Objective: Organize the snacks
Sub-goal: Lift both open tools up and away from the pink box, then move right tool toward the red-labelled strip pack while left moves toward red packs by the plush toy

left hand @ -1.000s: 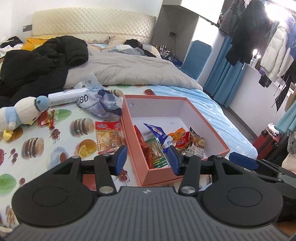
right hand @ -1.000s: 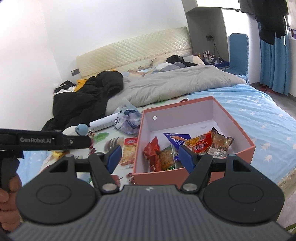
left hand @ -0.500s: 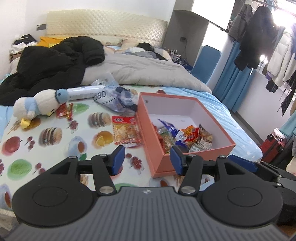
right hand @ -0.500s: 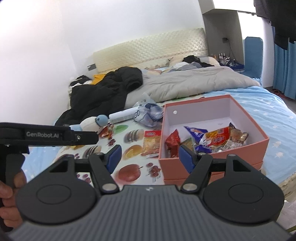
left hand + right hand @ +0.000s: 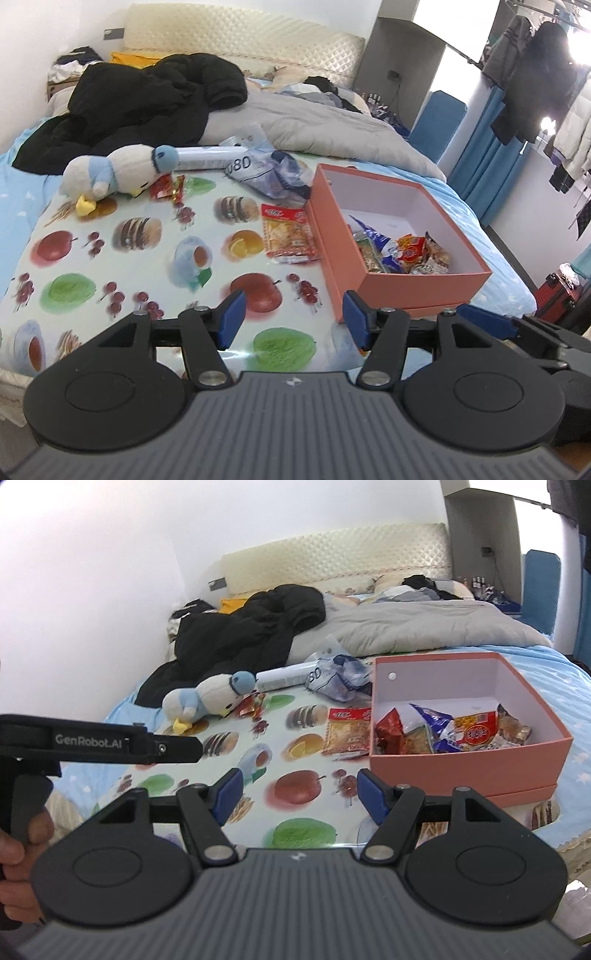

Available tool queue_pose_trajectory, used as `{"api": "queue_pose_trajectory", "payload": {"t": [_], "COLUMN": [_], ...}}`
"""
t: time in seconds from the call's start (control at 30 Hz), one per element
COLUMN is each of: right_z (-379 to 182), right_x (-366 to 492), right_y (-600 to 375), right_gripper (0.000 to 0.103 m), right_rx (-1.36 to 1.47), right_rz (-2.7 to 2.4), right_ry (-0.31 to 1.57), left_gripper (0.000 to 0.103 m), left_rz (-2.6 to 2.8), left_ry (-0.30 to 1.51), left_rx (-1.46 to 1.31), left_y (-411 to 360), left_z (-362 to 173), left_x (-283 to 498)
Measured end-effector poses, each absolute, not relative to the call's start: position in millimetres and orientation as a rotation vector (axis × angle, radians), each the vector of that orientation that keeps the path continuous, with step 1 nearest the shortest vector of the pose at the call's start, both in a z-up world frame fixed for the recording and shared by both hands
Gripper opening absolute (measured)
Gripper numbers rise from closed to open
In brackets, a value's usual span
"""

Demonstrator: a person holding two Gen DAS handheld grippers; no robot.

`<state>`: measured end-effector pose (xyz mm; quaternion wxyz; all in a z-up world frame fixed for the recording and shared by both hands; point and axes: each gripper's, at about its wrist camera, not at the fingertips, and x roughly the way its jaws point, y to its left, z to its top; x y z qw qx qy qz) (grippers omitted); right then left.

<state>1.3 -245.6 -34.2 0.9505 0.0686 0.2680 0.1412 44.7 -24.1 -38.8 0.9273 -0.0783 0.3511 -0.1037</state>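
Fruit-printed bedcover (image 5: 155,258) is seen strewn with snacks; an orange packet (image 5: 286,232) lies just beside the half-filled box (image 5: 424,291), while both grippers' fingers (image 5: 231,319) are held spread and empty, the left having just been opening

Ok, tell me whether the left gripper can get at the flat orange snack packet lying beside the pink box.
Probably yes: the snack packet lies uncovered on the fruit-print cloth, against the box, and the left gripper is open and empty.

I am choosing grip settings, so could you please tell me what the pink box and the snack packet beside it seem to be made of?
Pink box: probably rigid cardboard with a matte finish, judging by its straight thin walls and white lining. Snack packet: apparently glossy clear plastic film, since its contents show through it.
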Motion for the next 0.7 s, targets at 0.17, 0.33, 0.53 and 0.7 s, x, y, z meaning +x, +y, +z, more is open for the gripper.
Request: {"api": "queue_pose_trajectory", "payload": {"t": [0.17,0.33,0.53,0.7], "right_z": [-33.2,-34.4,-36.4,-44.2], "right_x": [5.3,14.0,34.5,54.6], "right_y": [-241.4,-233.5,-227.5,-219.1], "right_gripper": [0.07,0.07,0.07,0.07], "right_rx": [0.13,0.123,0.122,0.113], "right_rz": [0.286,0.283,0.278,0.285], "right_ry": [0.549,0.554,0.57,0.603], "left_gripper": [0.064,0.064,0.064,0.064], "left_rz": [-0.198,-0.191,-0.167,-0.15], "left_ry": [0.718,0.727,0.753,0.78], "left_rx": [-0.188,-0.196,-0.208,-0.219], "left_y": [-14.5,-7.9,3.3,11.8], "left_z": [-41.4,-44.5,-53.6,-64.5], "left_x": [51.8,65.4,93.1,117.8]}}
